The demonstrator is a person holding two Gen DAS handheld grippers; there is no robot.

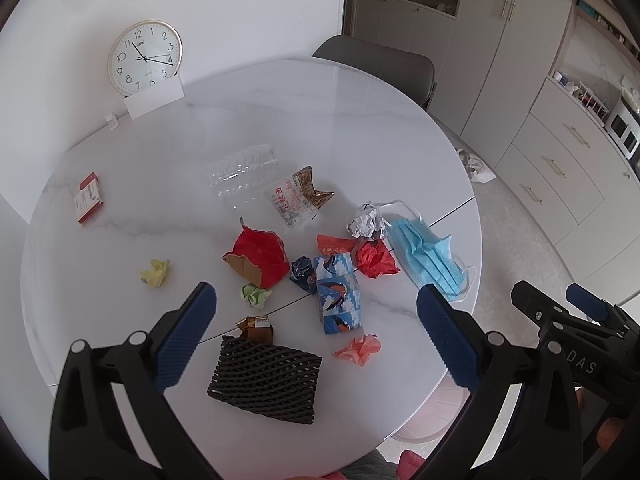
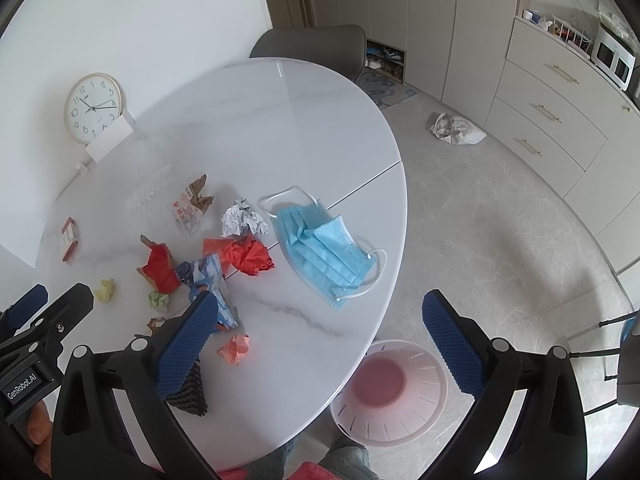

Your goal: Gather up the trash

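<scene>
Right now your left gripper [image 1: 316, 332] hangs above the near part of the round white marble counter [image 1: 280, 120] with its jaws spread wide and nothing between them. Below it lies a black foam net sleeve [image 1: 266, 380], and a small brown wrapper [image 1: 256, 326] touches the sleeve's far edge. Your right gripper [image 2: 320, 340] is released too, jaws wide apart and empty, poised over the counter's near right edge.

Trash is scattered across the middle of the counter: a blue-and-white printed carton [image 1: 338, 294], a torn red cardboard piece [image 1: 260, 258], a red crumpled paper [image 1: 374, 258], a dark blue wad [image 1: 304, 274], a crumpled white paper ball [image 1: 368, 222], a clear plastic tray [image 1: 240, 178] and a printed plastic bag [image 1: 298, 198]. Smaller wads lie around them: yellow [image 1: 155, 273], green [image 1: 255, 295] and pink [image 1: 360, 350]. A blue face mask [image 2: 324, 254] lies near the right edge, and a red-and-white box [image 1: 89, 198] sits well apart at the left.

On the floor just beside the counter stands a pink slotted bin [image 2: 390, 394]. A wall clock [image 1: 145, 57] leans at the far left.
</scene>
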